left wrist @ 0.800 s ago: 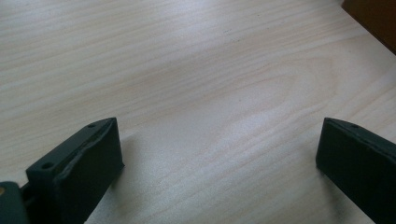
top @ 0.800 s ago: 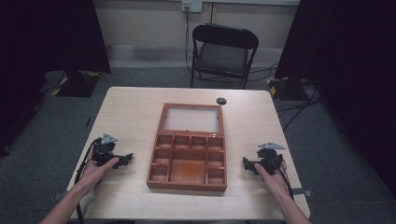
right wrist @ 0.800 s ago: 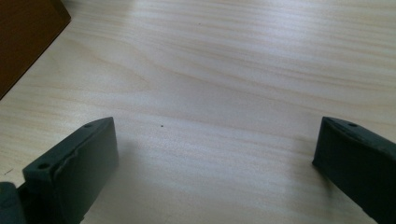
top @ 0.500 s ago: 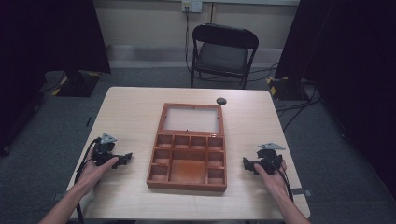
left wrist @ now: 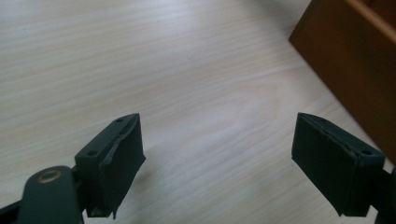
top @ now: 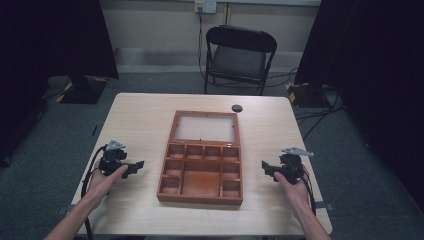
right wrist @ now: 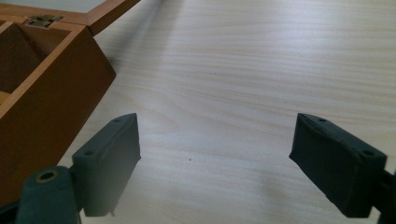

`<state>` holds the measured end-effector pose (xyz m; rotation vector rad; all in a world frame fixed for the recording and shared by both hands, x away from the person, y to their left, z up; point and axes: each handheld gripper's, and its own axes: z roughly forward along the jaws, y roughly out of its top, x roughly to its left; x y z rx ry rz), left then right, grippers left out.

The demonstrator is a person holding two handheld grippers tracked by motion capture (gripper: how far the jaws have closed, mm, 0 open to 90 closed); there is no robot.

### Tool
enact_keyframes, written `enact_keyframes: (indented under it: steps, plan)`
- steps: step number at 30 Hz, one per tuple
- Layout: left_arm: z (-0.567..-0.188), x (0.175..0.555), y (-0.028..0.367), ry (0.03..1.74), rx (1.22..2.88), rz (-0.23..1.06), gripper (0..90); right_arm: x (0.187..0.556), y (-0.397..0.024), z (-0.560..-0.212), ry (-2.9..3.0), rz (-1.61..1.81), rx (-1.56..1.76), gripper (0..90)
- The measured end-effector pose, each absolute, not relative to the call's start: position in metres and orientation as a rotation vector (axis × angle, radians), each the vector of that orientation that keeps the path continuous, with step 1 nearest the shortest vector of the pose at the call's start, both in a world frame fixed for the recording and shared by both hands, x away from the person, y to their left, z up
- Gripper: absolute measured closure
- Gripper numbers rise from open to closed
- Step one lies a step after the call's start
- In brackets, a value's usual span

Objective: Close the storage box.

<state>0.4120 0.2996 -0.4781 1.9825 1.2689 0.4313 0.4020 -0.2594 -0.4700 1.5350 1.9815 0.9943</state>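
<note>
Grippers first: left gripper (top: 134, 165) & right gripper (top: 266, 167) both spread wide, nothing held, resting on table (top: 140, 117) either side of wooden box (top: 201, 192), near but apart. Box sits mid-table, lid (top: 204, 127) laid flat open at far end. Long axis runs near-to-far; compartments nearest the person. Risk, prob: pushing from one side only could skew or slide box, since nothing braces it.

An open wooden compartment box (top: 201, 167) lies mid-table, its apparently glass-paned lid (top: 205, 127) flat behind.
</note>
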Motion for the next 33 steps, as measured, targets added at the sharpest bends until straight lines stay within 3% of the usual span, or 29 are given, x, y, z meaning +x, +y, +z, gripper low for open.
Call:
enact_keyframes:
  steps: [12, 20, 33]
  plan:
    - [-0.461, 0.420, 0.275, 1.169, 2.022, 0.471, 19.4, 0.420, -0.238, -0.458, 2.040, 1.054, 1.494, 16.7]
    - [-0.449, 0.431, 0.265, 1.161, 1.975, 0.480, 20.4, 0.435, -0.223, -0.447, 2.065, 1.157, 1.464, 23.1]
    - [-0.437, 0.454, 0.256, 1.129, 1.960, 0.476, 20.7, 0.458, -0.211, -0.425, 2.099, 1.224, 1.438, 20.7]
